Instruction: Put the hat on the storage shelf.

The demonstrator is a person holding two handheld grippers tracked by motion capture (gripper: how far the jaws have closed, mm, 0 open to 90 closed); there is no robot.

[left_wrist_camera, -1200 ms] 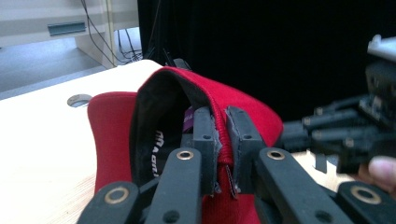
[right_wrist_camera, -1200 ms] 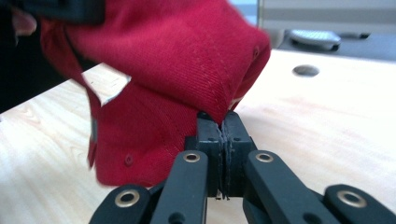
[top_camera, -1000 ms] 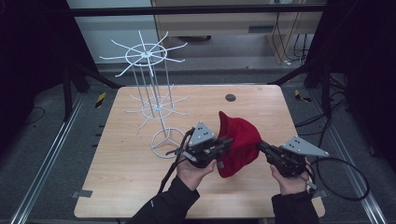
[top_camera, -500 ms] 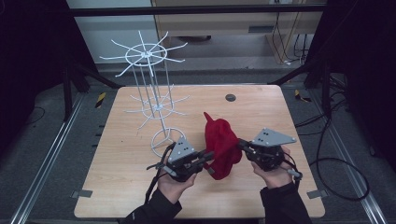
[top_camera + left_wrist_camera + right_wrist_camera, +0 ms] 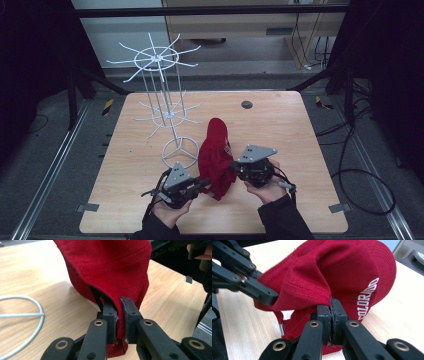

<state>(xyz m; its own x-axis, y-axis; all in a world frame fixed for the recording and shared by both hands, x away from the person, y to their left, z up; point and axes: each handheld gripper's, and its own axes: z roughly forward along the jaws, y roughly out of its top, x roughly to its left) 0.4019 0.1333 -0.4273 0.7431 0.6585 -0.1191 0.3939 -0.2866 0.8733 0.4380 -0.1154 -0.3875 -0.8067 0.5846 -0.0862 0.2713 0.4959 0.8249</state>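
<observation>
High view: red cap (image 5: 215,157) sits near the front middle of the table (image 5: 280,130), held up between both grippers, crown end pointing away from the person. Left gripper (image 5: 204,183) comes in from the lower left and bites the cap's near lower edge. Right gripper (image 5: 233,166) comes in from the right and bites the cap's side a bit higher. A grey plate sits on top of each gripper. White wire rack (image 5: 165,112) stands left of the cap; its ring base lies just beside the cap, contact can't be told from here. Small dark disc (image 5: 246,104) lies further back on the table, well apart.

Left gripper view: jaws nearly closed, narrow gap, a fold of the cap's (image 5: 110,267) rim pinched between the pads (image 5: 112,317). Fabric runs down through the gap and shows below the pads. Cap hangs over bare wood. Part of the rack's ring base (image 5: 30,315) lies at left on the table.

Right gripper view: jaws closed down to a slit, pads (image 5: 325,315) clamped on a thin edge of the cap (image 5: 352,272). White "COLORADO" lettering (image 5: 367,300) reads on the cap's side, right of the jaws. Left gripper (image 5: 277,298) reaches in from the upper left, its tip at the cap's edge.
</observation>
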